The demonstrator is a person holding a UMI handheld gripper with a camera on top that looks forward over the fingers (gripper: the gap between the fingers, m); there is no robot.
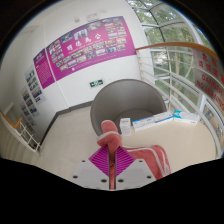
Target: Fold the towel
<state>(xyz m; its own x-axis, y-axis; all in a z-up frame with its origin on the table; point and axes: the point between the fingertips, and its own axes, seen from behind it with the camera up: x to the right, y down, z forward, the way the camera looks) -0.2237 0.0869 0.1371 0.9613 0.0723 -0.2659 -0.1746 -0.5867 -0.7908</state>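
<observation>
A pink towel (106,130) hangs from my gripper (111,160), bunched up just ahead of the fingers, with more of it draped to the right (152,156). The two magenta pads (99,158) stand close together with a thin strip of the pink cloth pinched between them. The gripper is shut on the towel and holds it above the near edge of a round grey table (125,98).
On the table's right side lie a small white box (127,125) and a long flat white box (160,118). Beyond it is a white wall with pink posters (85,48). A railing (24,125) runs at the left and windows (185,40) at the right.
</observation>
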